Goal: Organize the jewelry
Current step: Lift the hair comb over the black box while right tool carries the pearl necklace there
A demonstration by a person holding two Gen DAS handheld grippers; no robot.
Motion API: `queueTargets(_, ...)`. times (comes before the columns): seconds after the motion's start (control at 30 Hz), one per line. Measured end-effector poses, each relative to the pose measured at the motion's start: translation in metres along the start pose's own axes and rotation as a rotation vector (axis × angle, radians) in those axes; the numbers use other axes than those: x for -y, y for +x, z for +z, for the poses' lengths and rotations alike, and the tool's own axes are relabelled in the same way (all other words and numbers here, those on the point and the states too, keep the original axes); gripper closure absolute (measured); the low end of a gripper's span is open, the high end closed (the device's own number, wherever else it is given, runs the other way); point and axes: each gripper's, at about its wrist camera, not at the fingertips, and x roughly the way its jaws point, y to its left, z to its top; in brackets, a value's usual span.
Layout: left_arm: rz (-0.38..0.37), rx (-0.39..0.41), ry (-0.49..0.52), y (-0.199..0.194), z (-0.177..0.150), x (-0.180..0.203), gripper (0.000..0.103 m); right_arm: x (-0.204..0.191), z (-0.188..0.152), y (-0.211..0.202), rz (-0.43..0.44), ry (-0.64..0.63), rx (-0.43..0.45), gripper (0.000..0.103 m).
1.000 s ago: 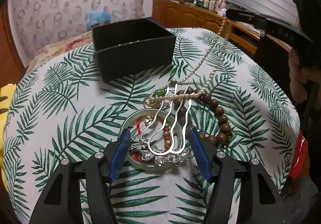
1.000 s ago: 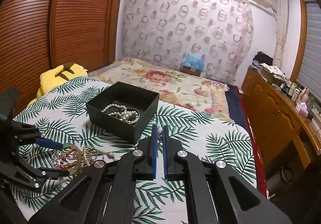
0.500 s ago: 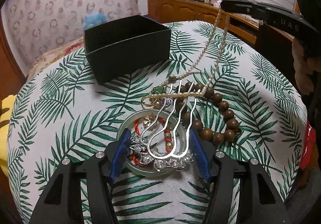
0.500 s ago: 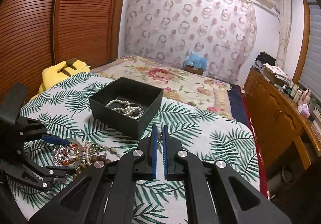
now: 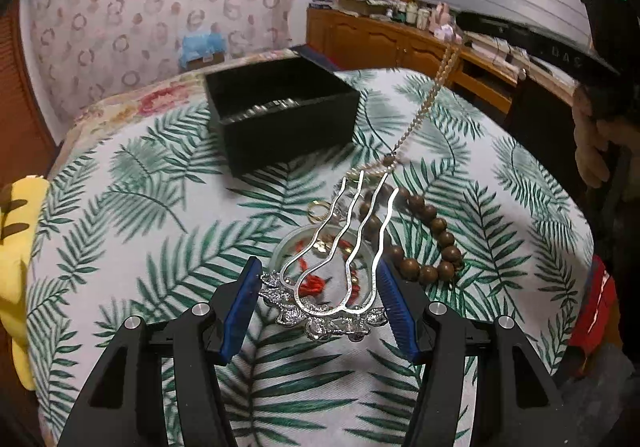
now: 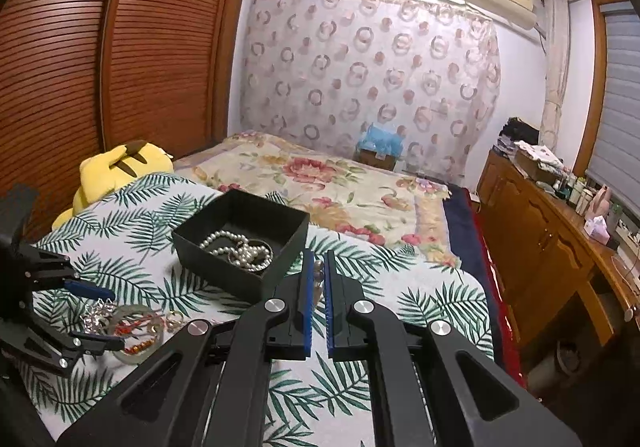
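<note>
My left gripper [image 5: 318, 301] is shut on a silver hair fork [image 5: 344, 247] at its ornate head and holds it above a pale bangle [image 5: 288, 247] with red cord. My right gripper [image 6: 319, 279] is shut on a pearl necklace [image 5: 424, 107], which hangs taut from it down to the pile on the table. A wooden bead bracelet [image 5: 432, 243] and a gold ring [image 5: 318, 211] lie there. The black box [image 6: 240, 239] holds pearls [image 6: 240, 253]; it also shows in the left wrist view [image 5: 280, 115].
The table has a palm-leaf cloth [image 5: 140, 247]. A yellow plush toy [image 6: 120, 171] sits at its left edge. A bed with a floral cover [image 6: 320, 183] lies behind, and a wooden dresser [image 6: 540, 231] stands at the right.
My right gripper has risen and drawn the pearl necklace up off the pile. My left gripper has lifted the hair fork off the bangle.
</note>
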Motion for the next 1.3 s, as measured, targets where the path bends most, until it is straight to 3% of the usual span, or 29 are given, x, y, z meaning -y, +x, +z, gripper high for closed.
queueTargets(0.43, 0.074, 0.095, -0.027, -0.021, 0.036, -0.023, 0.047, -0.019, 0.054, -0.011, 0.037, -0.040, 0.081, 0.098)
queueTargets(0.93, 0.109, 0.142, -0.043, -0.021, 0.069, -0.044, 0.047, -0.014, 0.120, -0.001, 0.037, -0.071, 0.138, 0.098)
queueTargets(1.3, 0.122, 0.150, -0.055, -0.015, 0.087, -0.054, 0.047, -0.019, 0.127, 0.039, 0.025, -0.109, 0.096, 0.098)
